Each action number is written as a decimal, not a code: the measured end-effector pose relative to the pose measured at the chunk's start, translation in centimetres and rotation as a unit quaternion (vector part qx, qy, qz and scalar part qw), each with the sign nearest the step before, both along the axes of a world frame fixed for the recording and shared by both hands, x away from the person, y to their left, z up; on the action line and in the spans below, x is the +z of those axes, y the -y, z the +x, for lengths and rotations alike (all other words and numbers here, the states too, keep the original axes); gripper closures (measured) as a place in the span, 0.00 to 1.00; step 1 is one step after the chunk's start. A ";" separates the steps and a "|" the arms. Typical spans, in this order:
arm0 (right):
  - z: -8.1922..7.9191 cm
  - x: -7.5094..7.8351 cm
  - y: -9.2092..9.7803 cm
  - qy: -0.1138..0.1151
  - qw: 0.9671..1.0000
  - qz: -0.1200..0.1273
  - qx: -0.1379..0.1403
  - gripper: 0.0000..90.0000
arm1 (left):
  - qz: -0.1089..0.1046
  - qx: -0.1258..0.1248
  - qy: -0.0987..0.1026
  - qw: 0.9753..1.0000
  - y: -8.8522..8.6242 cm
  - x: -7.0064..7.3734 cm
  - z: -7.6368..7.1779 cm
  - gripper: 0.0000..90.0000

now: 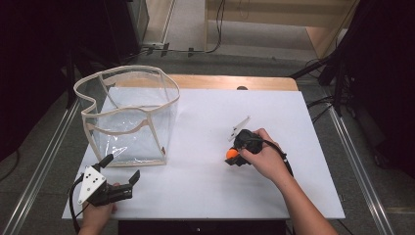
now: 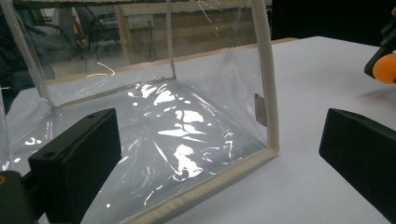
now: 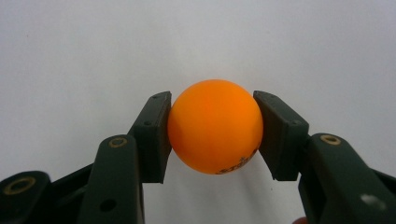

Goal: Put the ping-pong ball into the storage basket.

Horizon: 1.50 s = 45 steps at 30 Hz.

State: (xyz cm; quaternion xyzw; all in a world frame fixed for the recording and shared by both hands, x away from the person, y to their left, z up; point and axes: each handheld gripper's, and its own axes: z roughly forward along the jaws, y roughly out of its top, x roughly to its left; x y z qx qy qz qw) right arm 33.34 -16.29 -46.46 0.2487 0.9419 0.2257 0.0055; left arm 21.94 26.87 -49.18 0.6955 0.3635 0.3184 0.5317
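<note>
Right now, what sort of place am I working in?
Likely a lab or recording workstation, not a home: a white table set between metal rails, loose cables on the floor behind, and dark equipment around. On it, a clear bag; the right gripper holds an orange ball.

Orange ball (image 3: 215,132), clamped between fingers (image 3: 152,135)

High view: fixed above the desk's (image 1: 205,191) near edge, facing forward and down, whole top in frame. Left gripper view: low near the front-left corner, close on the clear bag (image 2: 177,121), also catching the orange ball (image 2: 385,68). Right gripper view: tight on that ball (image 3: 215,126), facing the desk top.
</note>
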 end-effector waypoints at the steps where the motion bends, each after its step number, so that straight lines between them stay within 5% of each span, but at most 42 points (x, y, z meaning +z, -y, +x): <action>1: 0.0 0.0 -0.1 0.000 1.000 0.002 0.001 0.52 | 0.000 0.000 0.000 1.000 0.0 0.0 0.0 0.00; 45: 1.1 1.4 -4.3 0.000 0.999 0.003 0.037 0.52 | 0.001 0.002 0.001 1.000 0.1 0.0 0.0 0.00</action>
